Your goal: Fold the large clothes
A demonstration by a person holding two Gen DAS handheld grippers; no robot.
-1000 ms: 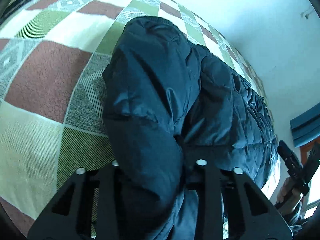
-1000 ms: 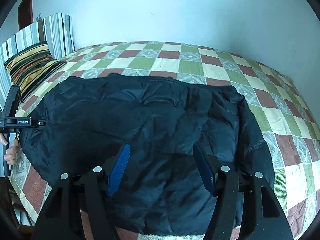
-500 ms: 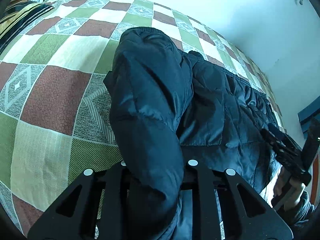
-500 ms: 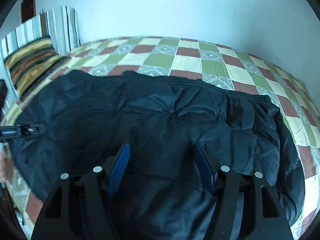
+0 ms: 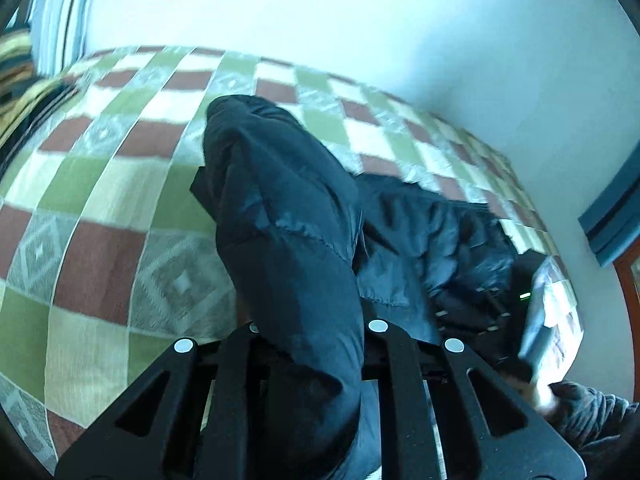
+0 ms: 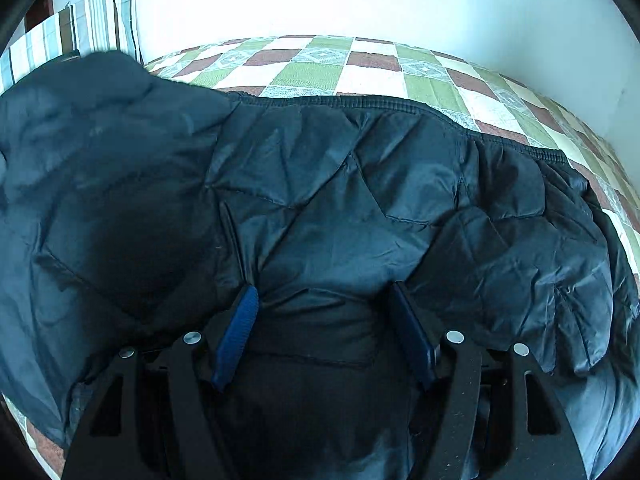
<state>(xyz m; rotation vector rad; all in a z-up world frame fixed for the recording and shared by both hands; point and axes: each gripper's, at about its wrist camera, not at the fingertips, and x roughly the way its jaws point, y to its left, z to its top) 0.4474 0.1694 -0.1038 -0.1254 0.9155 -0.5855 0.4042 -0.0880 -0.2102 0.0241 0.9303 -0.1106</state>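
Observation:
A dark navy puffer jacket (image 6: 360, 184) lies spread on the checked bedspread (image 6: 312, 72). My left gripper (image 5: 316, 328) has the jacket's sleeve (image 5: 280, 208) between its fingers and its jaws are closing on it; the fabric hides the pads. The sleeve hangs lifted off the bed, and in the right wrist view the raised sleeve (image 6: 100, 160) bulks at the left. My right gripper (image 6: 323, 292) sits low on the jacket's near edge with its blue pads (image 6: 236, 332) wide apart, the jaws opening a little. Fabric bulges between them, ungripped. The right gripper (image 5: 480, 312) shows blurred in the left wrist view.
The bedspread (image 5: 100, 200) runs back to a white wall. A striped pillow (image 6: 92, 20) and a darker cushion (image 5: 24, 80) stand at the head of the bed. A person's sleeve (image 5: 592, 412) is at the lower right, a blue curtain (image 5: 612, 216) beyond.
My left gripper has risen with the sleeve, pulling it up off the bedspread. The right gripper has come down and closer onto the jacket, which now fills its view.

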